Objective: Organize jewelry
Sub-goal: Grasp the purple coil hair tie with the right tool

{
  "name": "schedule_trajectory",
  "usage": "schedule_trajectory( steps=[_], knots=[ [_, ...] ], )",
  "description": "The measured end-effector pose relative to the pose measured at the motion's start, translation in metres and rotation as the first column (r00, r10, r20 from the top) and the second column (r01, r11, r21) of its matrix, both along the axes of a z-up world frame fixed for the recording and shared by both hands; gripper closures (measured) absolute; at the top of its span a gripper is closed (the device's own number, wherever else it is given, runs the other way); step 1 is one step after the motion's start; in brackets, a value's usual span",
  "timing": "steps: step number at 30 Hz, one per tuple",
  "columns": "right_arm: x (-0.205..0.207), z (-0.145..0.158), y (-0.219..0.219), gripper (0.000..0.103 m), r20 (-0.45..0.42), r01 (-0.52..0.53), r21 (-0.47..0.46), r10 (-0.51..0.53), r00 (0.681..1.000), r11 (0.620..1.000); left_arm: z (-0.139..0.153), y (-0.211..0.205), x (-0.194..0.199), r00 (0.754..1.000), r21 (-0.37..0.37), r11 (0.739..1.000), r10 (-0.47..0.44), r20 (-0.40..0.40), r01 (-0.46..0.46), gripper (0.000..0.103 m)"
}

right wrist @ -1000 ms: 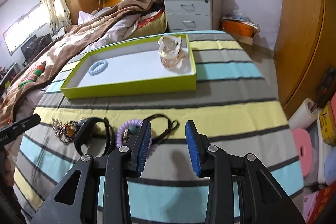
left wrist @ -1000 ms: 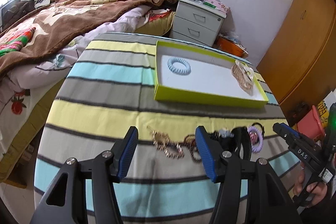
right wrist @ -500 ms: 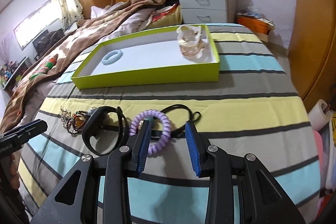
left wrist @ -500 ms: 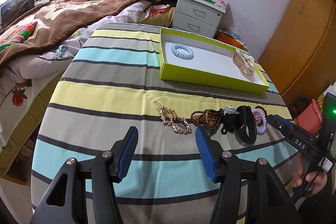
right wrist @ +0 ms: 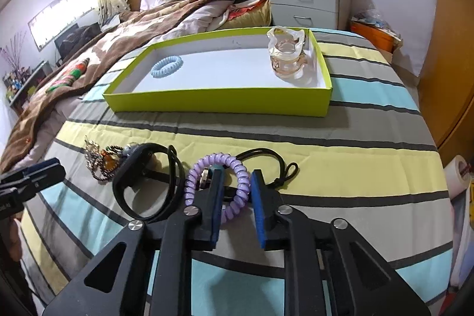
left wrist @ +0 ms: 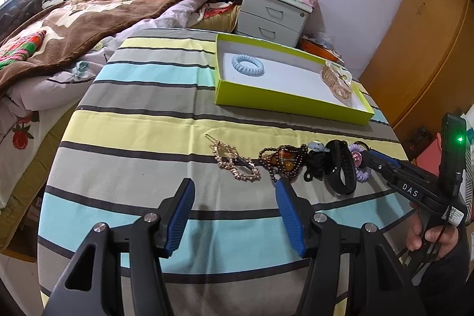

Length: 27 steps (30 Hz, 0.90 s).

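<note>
a blue coil (right wrist: pixel 166 65) and clear bangle (right wrist: pixel 286 57) lie in the tray (right wrist: pixel 219 102). five pieces remain on the cloth (right wrist: pixel 340 159). right gripper (right wrist: pixel 237 191) is closing around the purple coil (right wrist: pixel 217 185); left gripper (left wrist: pixel 234 197) gapes empty.

Two coil ties, blue (right wrist: pixel 166 66) and purple (right wrist: pixel 215 187); one tray (right wrist: pixel 219 102), black band (right wrist: pixel 142 182), beaded bracelet (left wrist: pixel 283 162), hair clip (left wrist: pixel 235 163).

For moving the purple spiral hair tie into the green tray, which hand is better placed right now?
Right. The right gripper already straddles the purple spiral hair tie, its jaws closing on the near loop. The left gripper hangs open over bare cloth, short of the gold hair clip, with nothing between its jaws.
</note>
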State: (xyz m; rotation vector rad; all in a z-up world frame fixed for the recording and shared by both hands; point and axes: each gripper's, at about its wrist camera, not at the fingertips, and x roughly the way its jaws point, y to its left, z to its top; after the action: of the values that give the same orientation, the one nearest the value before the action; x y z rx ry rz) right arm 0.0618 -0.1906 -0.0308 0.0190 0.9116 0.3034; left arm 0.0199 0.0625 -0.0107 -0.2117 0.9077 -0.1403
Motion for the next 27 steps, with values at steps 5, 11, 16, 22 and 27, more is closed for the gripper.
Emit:
schedule_trajectory(
  steps=[5, 11, 16, 22, 27],
  knots=[
    [-0.004, 0.004, -0.003, 0.093, 0.025, 0.010, 0.010, -0.010, 1.000, 1.000, 0.001, -0.007, 0.001, 1.000, 0.008, 1.000, -0.010, -0.005, 0.010, 0.044],
    [-0.011, 0.011, -0.011, 0.093, 0.053, 0.022, 0.037, -0.024, 0.998, 0.999, 0.002, -0.019, 0.004, 0.999, -0.001, 0.999, -0.040, -0.014, 0.040, 0.044],
    [-0.013, 0.017, -0.017, 0.093, 0.076, 0.044, 0.061, -0.049, 0.996, 0.997, 0.004, -0.034, 0.006, 0.997, -0.004, 0.997, -0.080, -0.017, 0.080, 0.044],
    [-0.019, 0.024, -0.026, 0.093, 0.100, 0.068, 0.081, -0.076, 0.992, 0.994, 0.003, -0.054, 0.012, 0.992, 0.002, 0.992, -0.124, -0.034, 0.124, 0.044],
    [-0.025, 0.028, -0.036, 0.093, 0.116, 0.085, 0.097, -0.096, 0.989, 0.992, 0.001, -0.072, 0.018, 0.987, 0.005, 0.988, -0.155, -0.045, 0.155, 0.044]
  ],
)
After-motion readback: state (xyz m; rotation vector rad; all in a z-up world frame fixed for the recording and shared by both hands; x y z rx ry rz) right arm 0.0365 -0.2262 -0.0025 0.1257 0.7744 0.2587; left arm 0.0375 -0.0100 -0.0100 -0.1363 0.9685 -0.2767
